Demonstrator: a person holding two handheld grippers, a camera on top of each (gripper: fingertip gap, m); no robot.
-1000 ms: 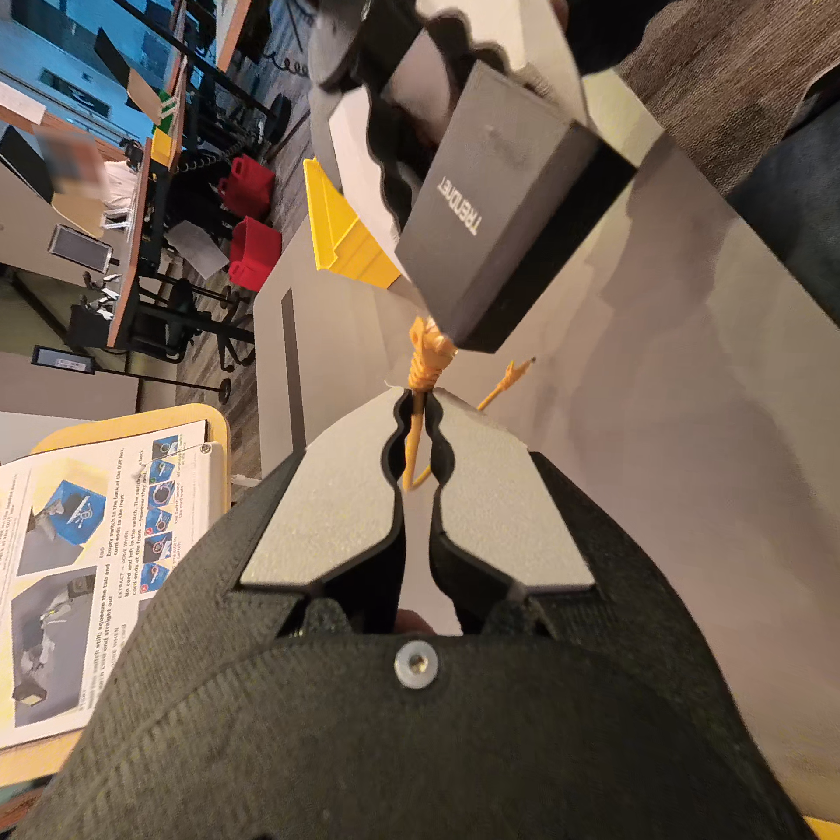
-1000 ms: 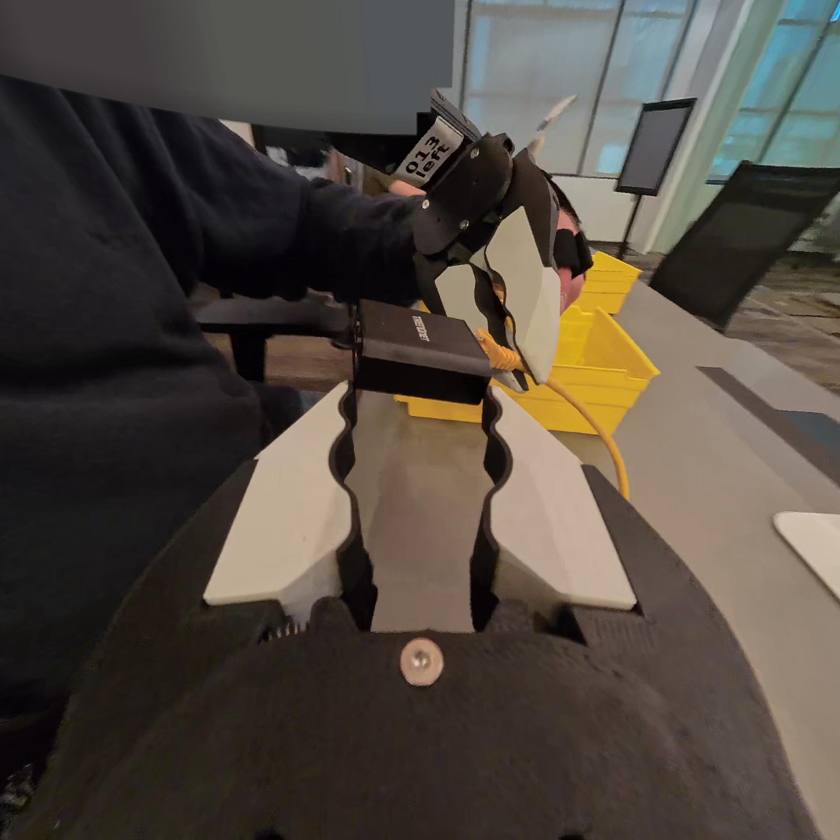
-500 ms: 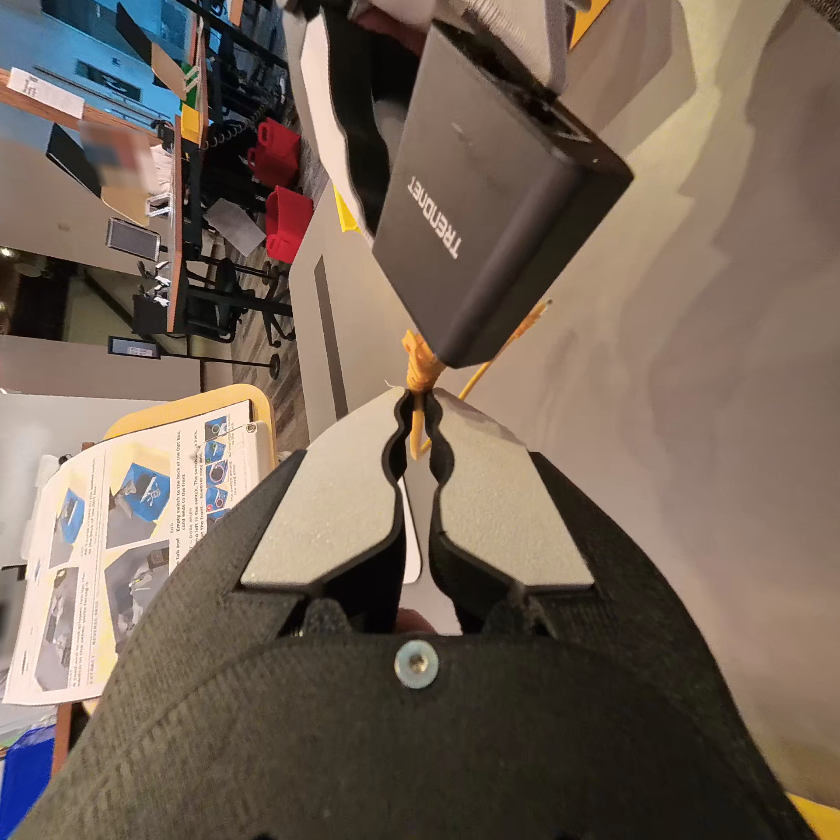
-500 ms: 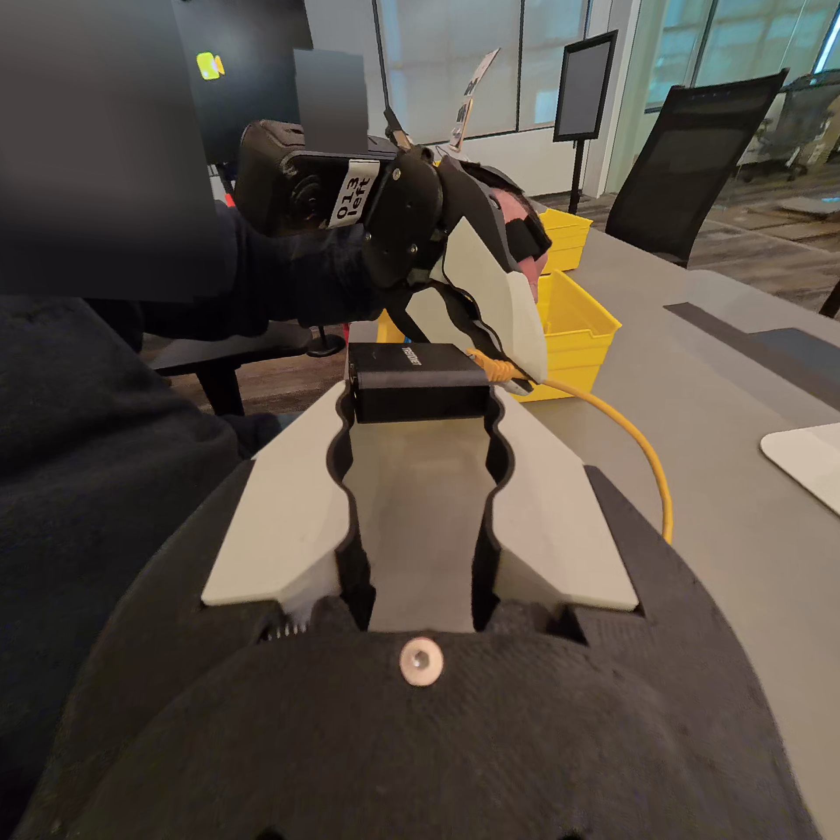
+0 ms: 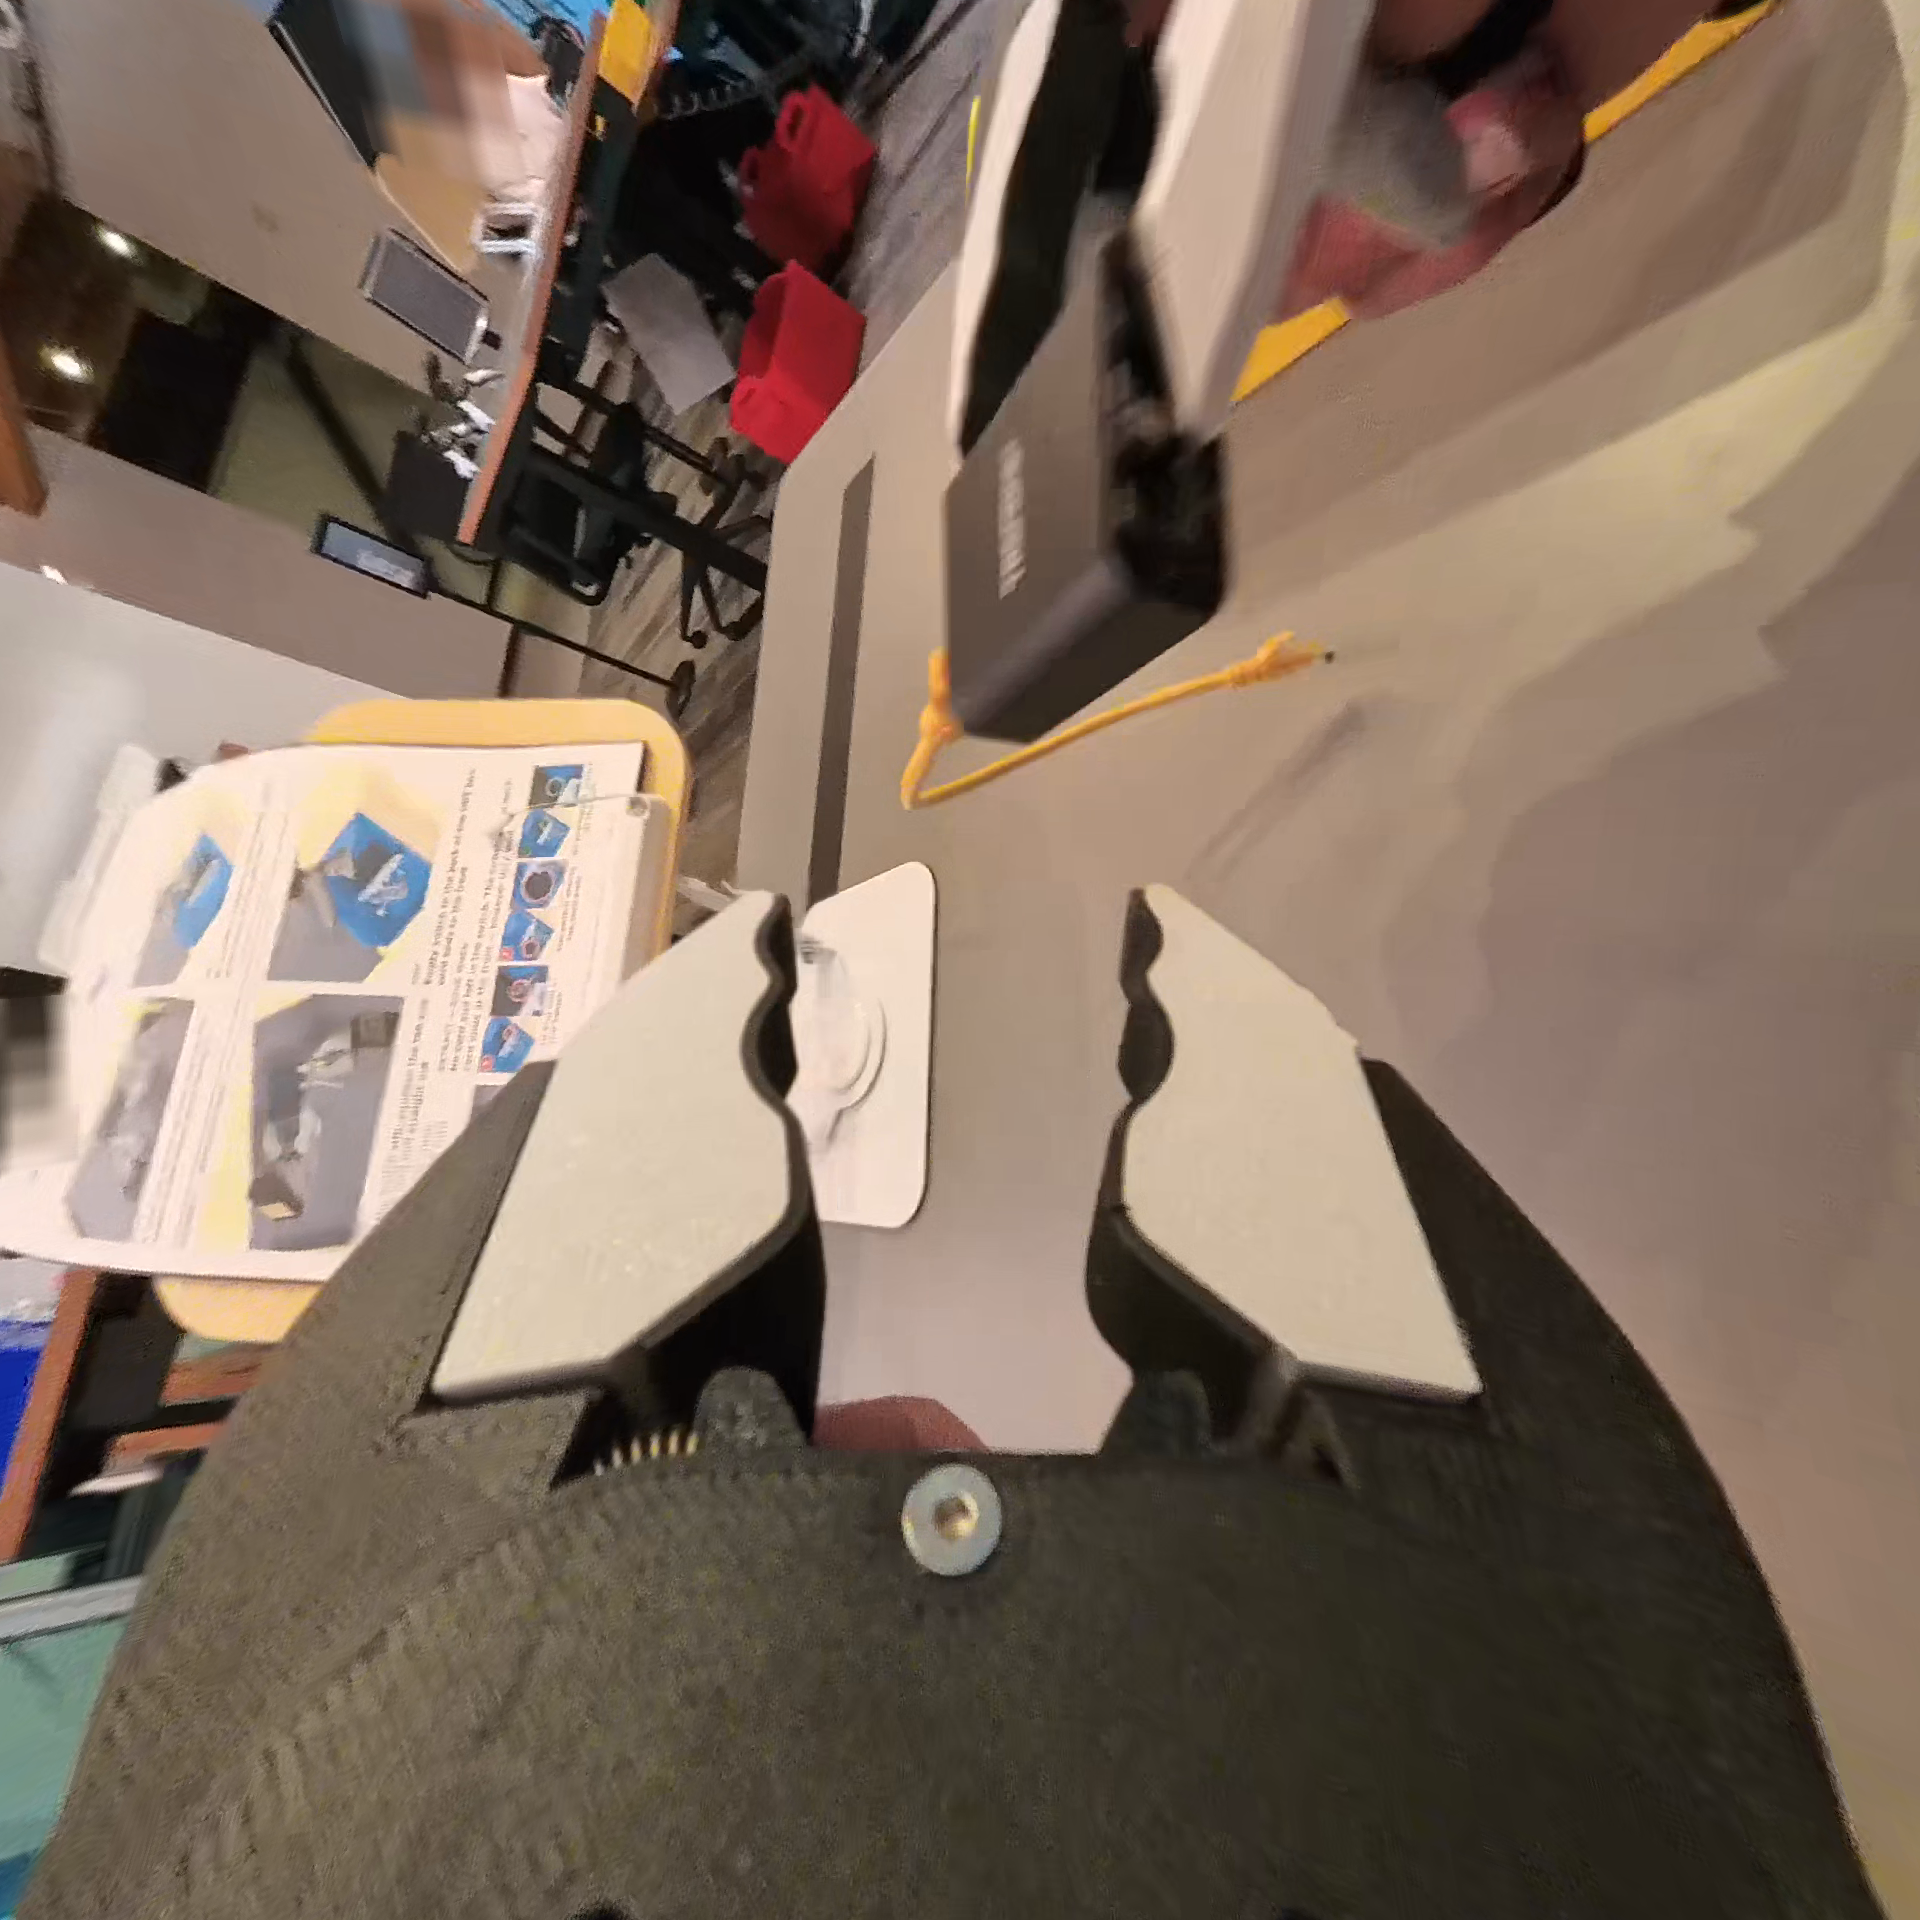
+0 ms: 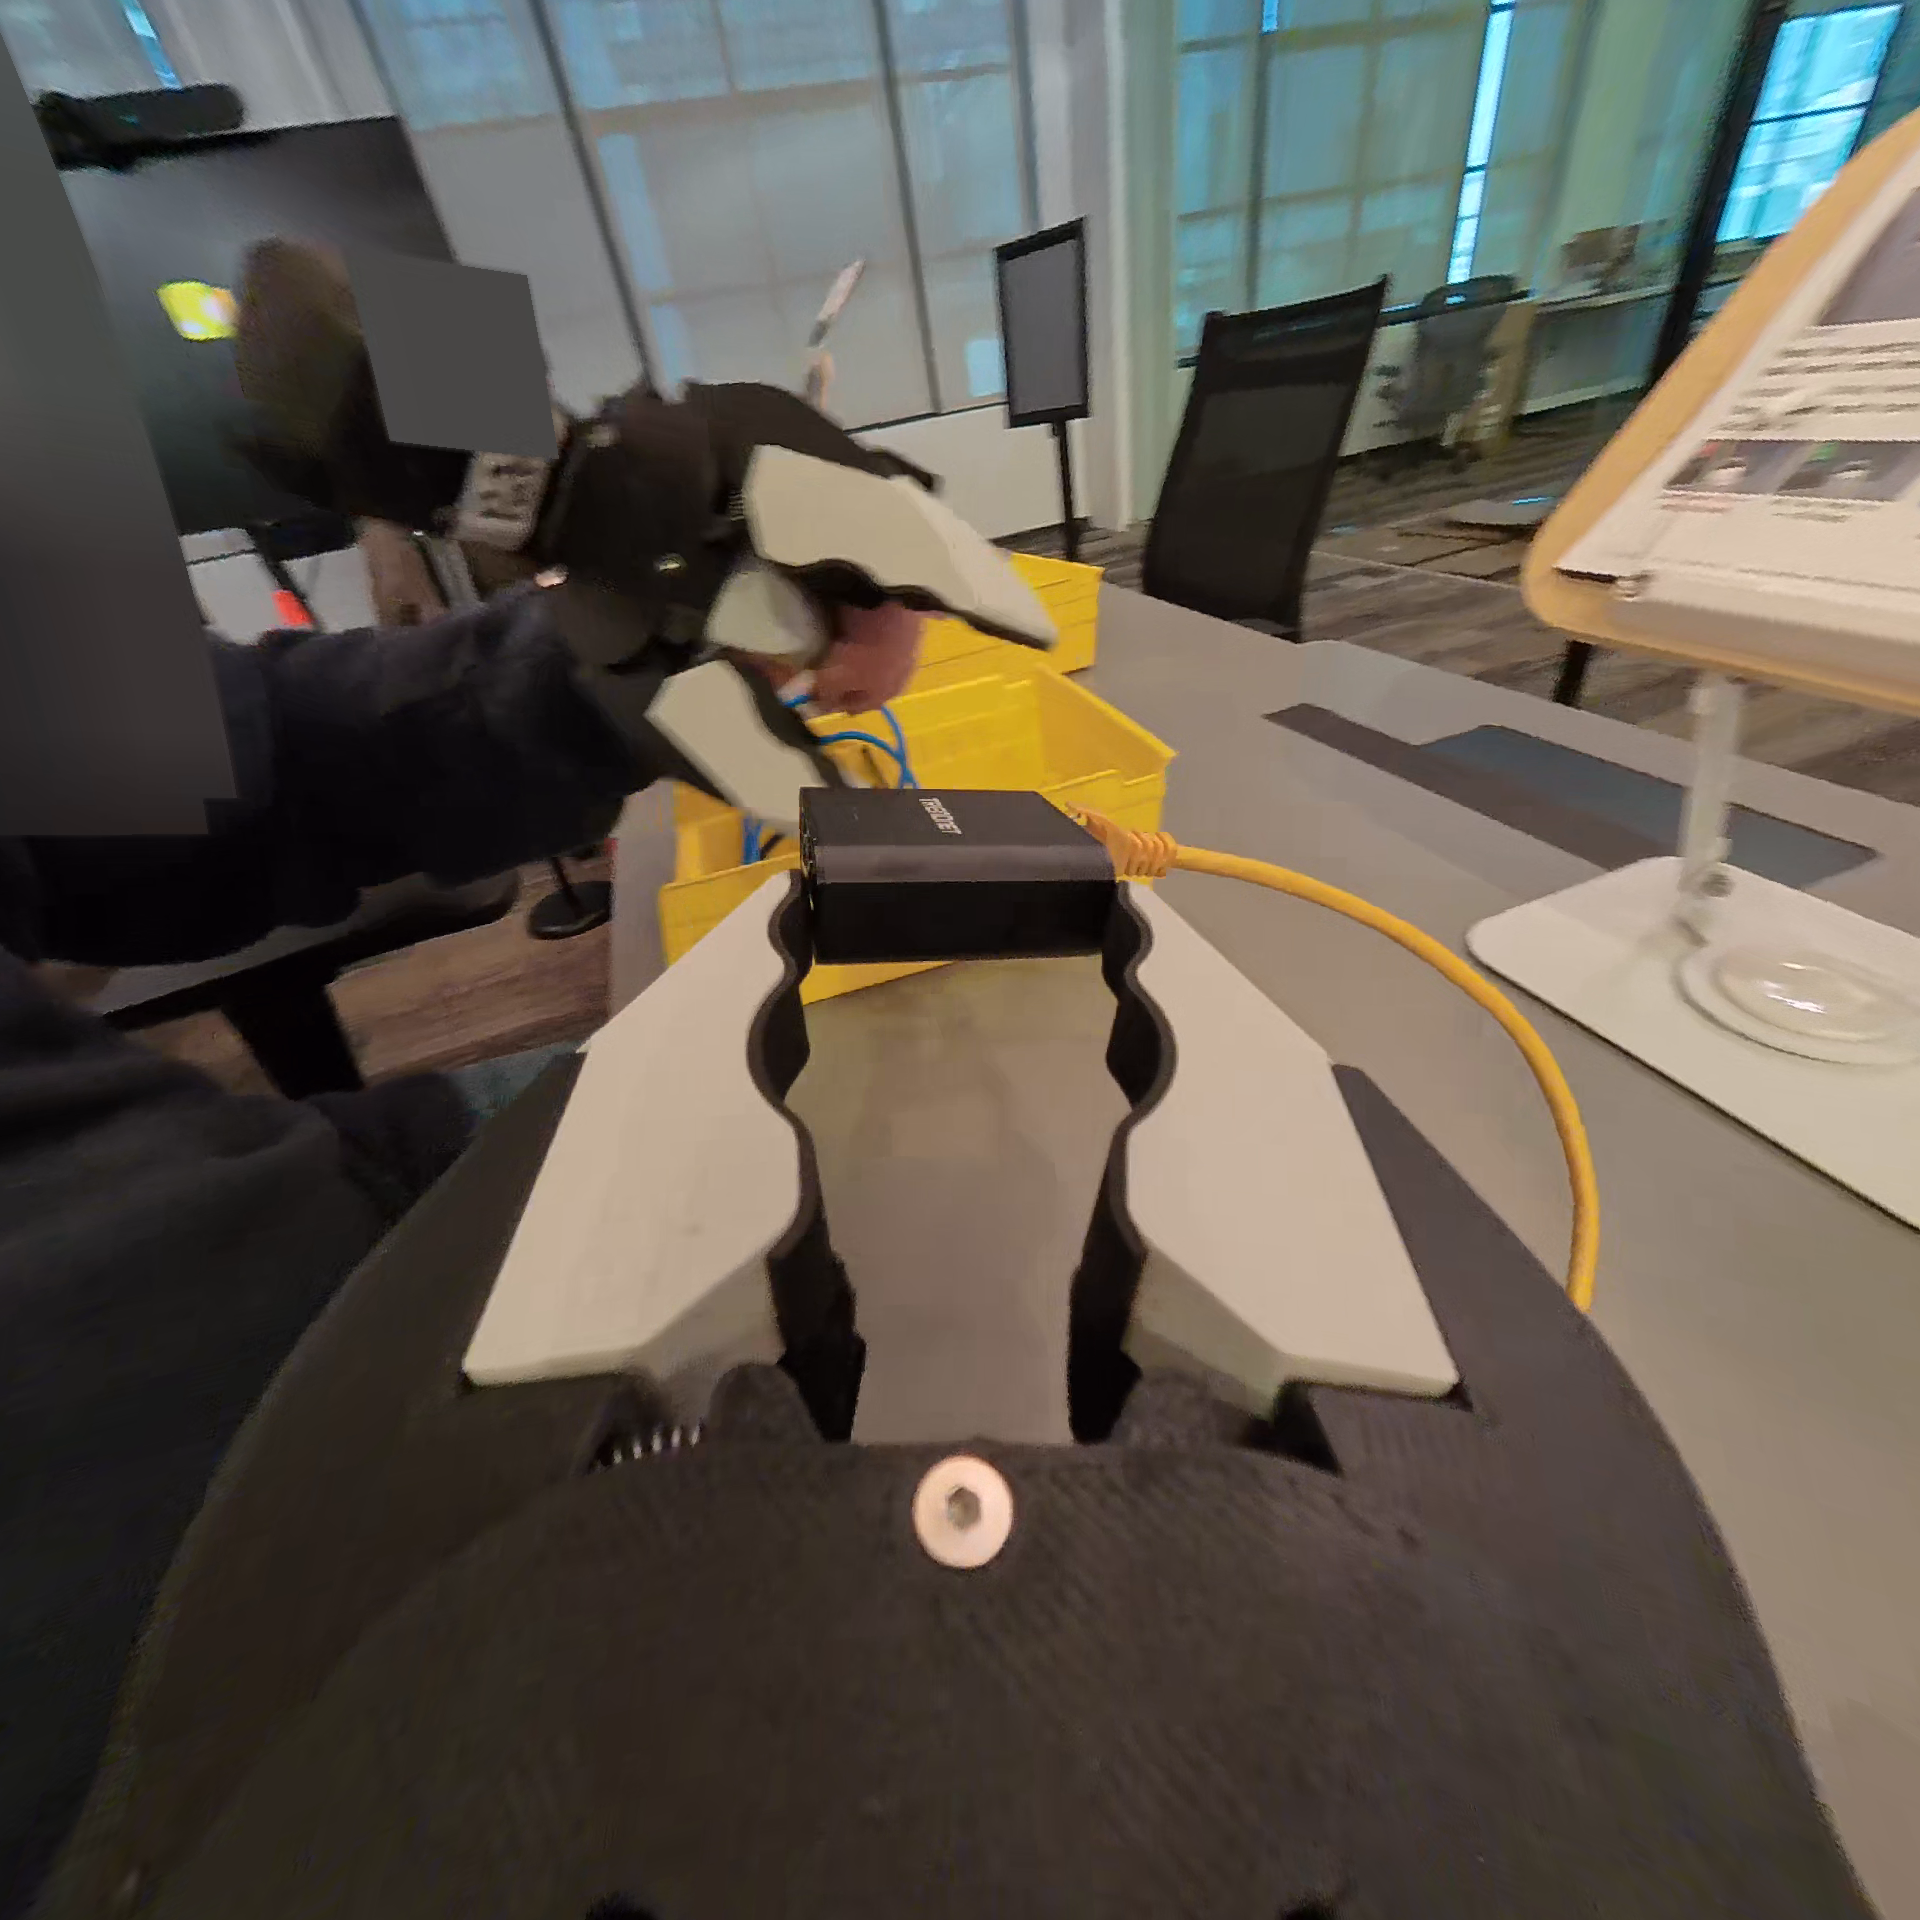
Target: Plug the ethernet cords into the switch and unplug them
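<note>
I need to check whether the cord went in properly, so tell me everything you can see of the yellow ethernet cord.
The yellow ethernet cord is thin and flexible, with a ribbed yellow boot at one end seated in the side of the black switch, which the right gripper clamps at its jaw tips. From there it arcs down towards the grey table. In the left wrist view its free plug lies loose on the table. The left gripper is open, off the cord.

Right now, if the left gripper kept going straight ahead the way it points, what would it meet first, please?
Probably the grey table: the open left gripper points across it. The black switch and yellow cord lie farther along, though depth is unclear.
</note>
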